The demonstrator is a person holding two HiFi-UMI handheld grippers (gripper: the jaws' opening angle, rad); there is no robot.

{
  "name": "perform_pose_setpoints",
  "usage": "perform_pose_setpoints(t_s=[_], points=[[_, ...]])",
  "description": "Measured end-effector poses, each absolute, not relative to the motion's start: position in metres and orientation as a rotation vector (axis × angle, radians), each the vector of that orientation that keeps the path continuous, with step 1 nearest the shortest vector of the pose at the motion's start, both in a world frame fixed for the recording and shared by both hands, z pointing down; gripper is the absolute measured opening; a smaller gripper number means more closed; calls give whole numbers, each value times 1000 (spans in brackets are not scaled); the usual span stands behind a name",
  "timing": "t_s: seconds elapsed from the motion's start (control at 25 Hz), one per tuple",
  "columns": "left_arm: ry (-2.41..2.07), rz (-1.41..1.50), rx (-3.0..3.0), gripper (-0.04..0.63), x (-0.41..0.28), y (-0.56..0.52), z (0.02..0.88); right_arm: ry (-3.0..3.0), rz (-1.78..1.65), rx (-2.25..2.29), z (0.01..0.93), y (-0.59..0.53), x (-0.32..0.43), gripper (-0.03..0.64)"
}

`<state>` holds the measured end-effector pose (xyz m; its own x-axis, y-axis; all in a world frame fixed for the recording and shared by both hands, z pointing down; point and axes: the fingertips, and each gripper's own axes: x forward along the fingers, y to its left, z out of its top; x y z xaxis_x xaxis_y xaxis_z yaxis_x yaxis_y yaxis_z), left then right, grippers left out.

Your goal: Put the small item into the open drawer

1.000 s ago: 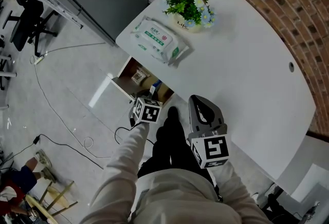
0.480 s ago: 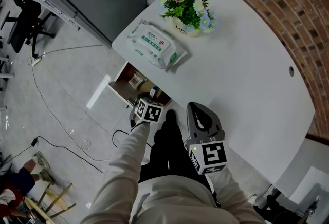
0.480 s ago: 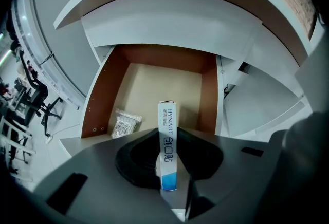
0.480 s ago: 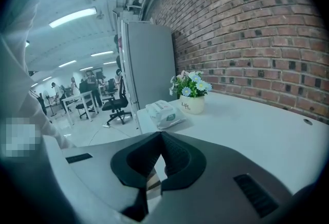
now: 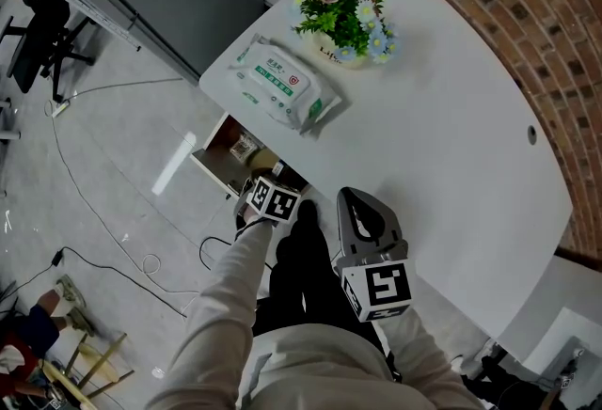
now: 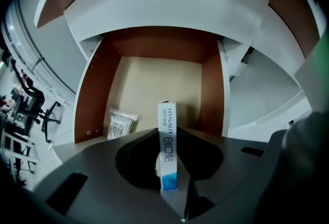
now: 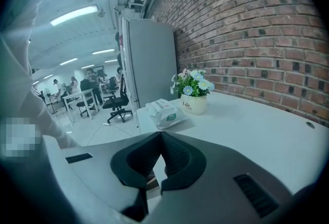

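The task is about half done, judging from how things lie: the small item, a slim white cardboard box with a blue end [image 6: 166, 112], has not been released. It stands upright between the jaws of the left gripper [image 6: 167, 141], which are partly closed and pressed against its two narrow sides. That gripper points steeply down at the open drawer [image 6: 159, 76], a brown-walled wooden one with a pale floor, pulled out from under the near-left edge of the white curved table [image 5: 451, 117]. The box hangs above the drawer's front edge, roughly midway between the side walls, and I cannot tell whether its lower end is below the rim. Inside, a clear plastic packet [image 6: 121, 123] lies in the front-left corner; the rest of the floor is bare. The right gripper [image 7: 161, 138] has its jaws brought together on nothing and is held over the table's near edge, away from the drawer. What is left is lowering the box, letting it go and withdrawing.
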<state>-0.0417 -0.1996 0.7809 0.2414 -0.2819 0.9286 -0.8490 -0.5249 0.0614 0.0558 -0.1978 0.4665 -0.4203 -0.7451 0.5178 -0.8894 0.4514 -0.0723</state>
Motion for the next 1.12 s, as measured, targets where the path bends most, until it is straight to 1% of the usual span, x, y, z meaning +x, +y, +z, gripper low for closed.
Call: perform_pose_setpoints(t_s=[0.76, 1.12], points=[[-991, 1336, 1925, 97, -31, -205, 802, -2250, 488, 1366, 481, -196, 64, 26], [-974, 1352, 1925, 109, -30, -202, 805, -2244, 485, 1358, 482, -195, 65, 26]])
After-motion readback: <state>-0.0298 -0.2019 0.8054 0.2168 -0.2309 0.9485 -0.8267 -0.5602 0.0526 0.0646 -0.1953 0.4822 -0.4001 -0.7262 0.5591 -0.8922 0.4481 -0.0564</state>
